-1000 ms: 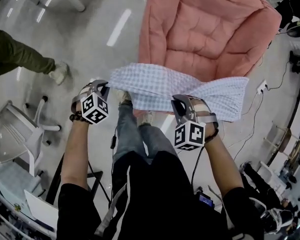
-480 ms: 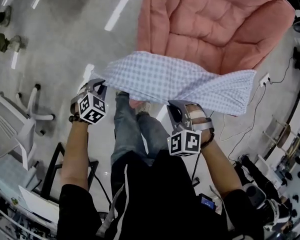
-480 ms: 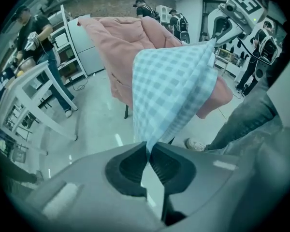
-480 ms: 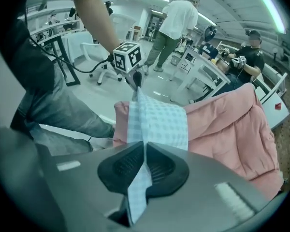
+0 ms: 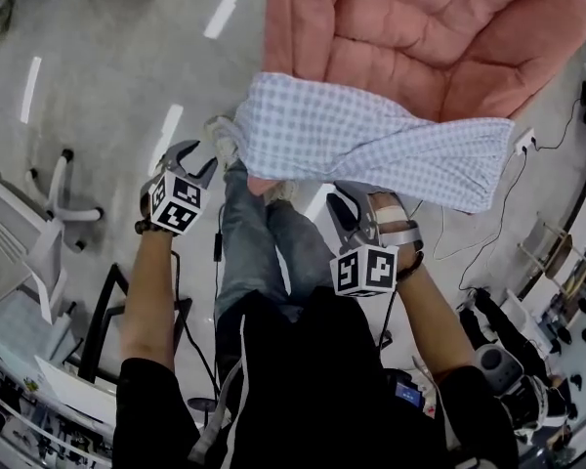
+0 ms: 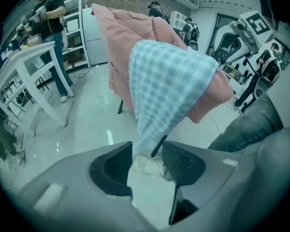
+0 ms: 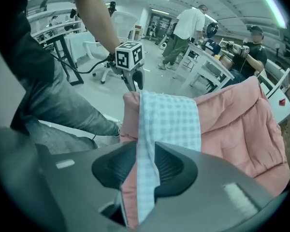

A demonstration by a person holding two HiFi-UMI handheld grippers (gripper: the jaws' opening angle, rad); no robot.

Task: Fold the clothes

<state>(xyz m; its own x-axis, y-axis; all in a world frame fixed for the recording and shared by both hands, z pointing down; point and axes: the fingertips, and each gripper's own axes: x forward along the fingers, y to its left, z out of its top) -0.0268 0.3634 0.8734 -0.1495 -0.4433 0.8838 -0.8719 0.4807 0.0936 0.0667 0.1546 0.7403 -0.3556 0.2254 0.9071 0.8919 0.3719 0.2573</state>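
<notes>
A blue-and-white checked garment (image 5: 371,140) lies draped over the front edge of a pink padded lounge chair (image 5: 420,37). My left gripper (image 5: 197,157) hangs just below and left of the cloth's left end. Its jaws have just been opening, and in the left gripper view (image 6: 147,151) they hold nothing, with the cloth (image 6: 169,81) hanging beyond them. My right gripper (image 5: 350,195) is under the cloth's middle. Its jaws have just been opening too, and in the right gripper view (image 7: 146,151) a loose strip of the cloth (image 7: 169,120) still runs between the parted pads.
The person's legs and shoes (image 5: 220,135) stand between the grippers. A white office chair (image 5: 20,252) and a black frame (image 5: 107,301) are at left. Cables and a wall socket (image 5: 520,143) lie at right. People and white tables (image 7: 203,62) stand farther off.
The cloth, held stretched in the air between both shut grippers, now rests on the pink chair's edge. Both grippers have dropped lower and their jaws have parted.
</notes>
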